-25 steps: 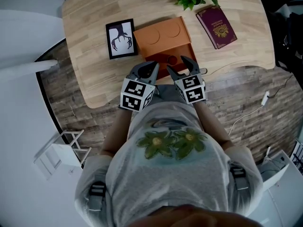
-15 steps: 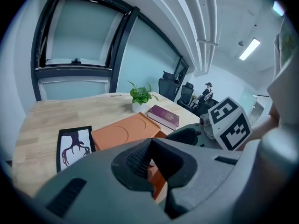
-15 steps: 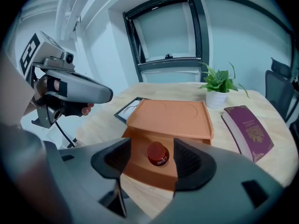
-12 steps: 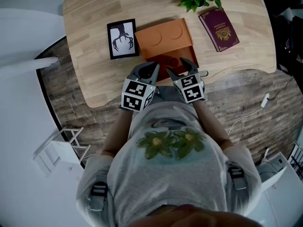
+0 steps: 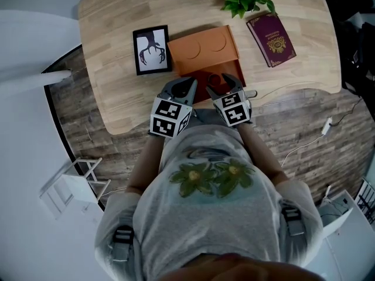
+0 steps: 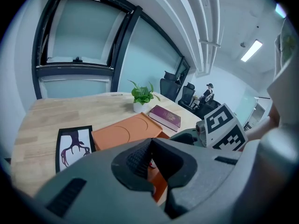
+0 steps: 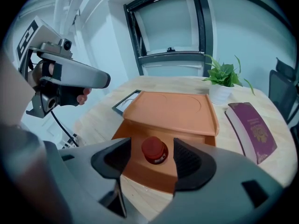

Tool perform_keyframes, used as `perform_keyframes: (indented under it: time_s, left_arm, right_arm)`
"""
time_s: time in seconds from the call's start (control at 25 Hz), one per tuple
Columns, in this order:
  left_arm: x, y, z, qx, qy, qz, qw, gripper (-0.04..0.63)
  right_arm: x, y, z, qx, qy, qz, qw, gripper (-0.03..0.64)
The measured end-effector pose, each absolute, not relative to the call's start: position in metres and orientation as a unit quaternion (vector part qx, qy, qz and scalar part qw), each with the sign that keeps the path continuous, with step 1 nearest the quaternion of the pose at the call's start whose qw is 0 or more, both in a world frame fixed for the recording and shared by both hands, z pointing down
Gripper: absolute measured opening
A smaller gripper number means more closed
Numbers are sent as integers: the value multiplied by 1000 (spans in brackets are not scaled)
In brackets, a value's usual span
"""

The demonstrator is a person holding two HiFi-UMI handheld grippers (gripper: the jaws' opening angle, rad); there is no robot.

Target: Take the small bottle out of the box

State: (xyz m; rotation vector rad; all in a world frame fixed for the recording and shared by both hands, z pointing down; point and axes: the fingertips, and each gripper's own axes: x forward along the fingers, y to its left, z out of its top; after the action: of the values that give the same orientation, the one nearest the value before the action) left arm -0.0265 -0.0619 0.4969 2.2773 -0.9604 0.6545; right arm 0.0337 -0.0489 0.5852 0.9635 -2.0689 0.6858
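Small bottle (image 7: 154,150), just one, stands in one box (image 7: 170,107) between parted right gripper (image 5: 222,81) jaws; left gripper (image 5: 186,85) closed.

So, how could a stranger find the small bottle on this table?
On the wooden table, look at the orange box between the framed picture and the maroon book. In its open near part stands the bottle, the only thing with a round red cap.

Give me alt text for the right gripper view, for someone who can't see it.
The right gripper, jaws open, frames a small red-capped bottle standing in an open orange box on a wooden table. A maroon book and potted green plant sit beyond.
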Motion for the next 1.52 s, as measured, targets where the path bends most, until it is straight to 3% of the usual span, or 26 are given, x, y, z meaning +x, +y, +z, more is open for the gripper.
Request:
perform_keyframes:
  time_s: [1.52]
  left_arm:
    - [-26, -75, 507, 839, -383, 246, 298, 8]
  right_arm:
    - [32, -54, 633, 322, -807, 261, 420, 256]
